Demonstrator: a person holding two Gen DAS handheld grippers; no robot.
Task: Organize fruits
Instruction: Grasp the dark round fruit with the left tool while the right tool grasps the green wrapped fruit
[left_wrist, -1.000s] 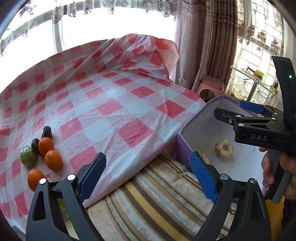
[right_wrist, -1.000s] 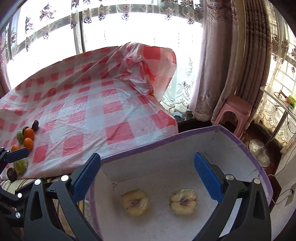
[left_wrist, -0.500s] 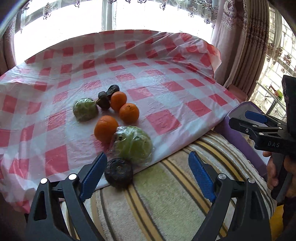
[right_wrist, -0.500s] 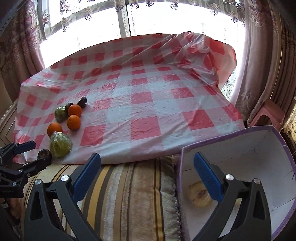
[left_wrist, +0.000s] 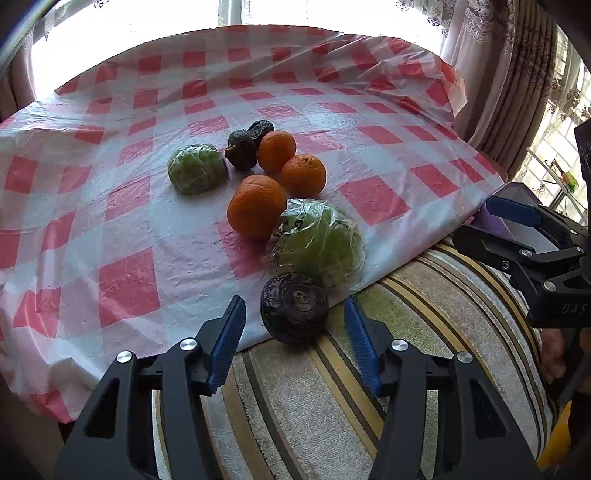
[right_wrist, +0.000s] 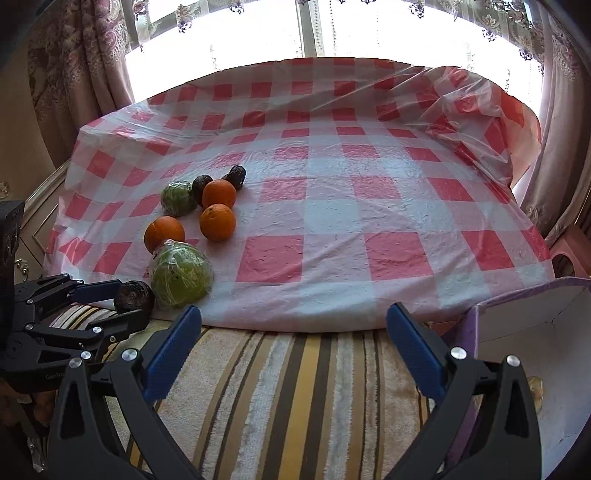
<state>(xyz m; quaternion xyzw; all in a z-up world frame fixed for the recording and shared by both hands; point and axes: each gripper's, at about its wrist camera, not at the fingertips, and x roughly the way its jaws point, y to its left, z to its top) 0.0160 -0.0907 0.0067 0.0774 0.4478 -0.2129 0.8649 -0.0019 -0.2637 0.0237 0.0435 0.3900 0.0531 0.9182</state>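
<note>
A dark wrinkled round fruit (left_wrist: 294, 308) lies at the near edge of the red-checked plastic sheet (left_wrist: 129, 206). My left gripper (left_wrist: 293, 332) is open, its blue pads either side of this fruit's near part, not touching it. Behind it lie a wrapped green fruit (left_wrist: 320, 242), three oranges (left_wrist: 255, 206), a second wrapped green fruit (left_wrist: 197, 168) and two more dark fruits (left_wrist: 241, 149). My right gripper (right_wrist: 293, 339) is open and empty above the striped cloth (right_wrist: 295, 398). The dark fruit (right_wrist: 133, 297) and left gripper (right_wrist: 107, 301) also show in the right wrist view.
A purple-rimmed white box (right_wrist: 535, 332) stands at the right on the striped cloth, with a pale fruit piece (right_wrist: 535, 386) partly visible inside. The window and curtains lie behind the sheet. A pink stool (right_wrist: 570, 251) stands at the far right.
My left gripper has swung left from the box and closed in on the dark fruit. My right gripper has turned left away from the box, which now sits at its right edge.
</note>
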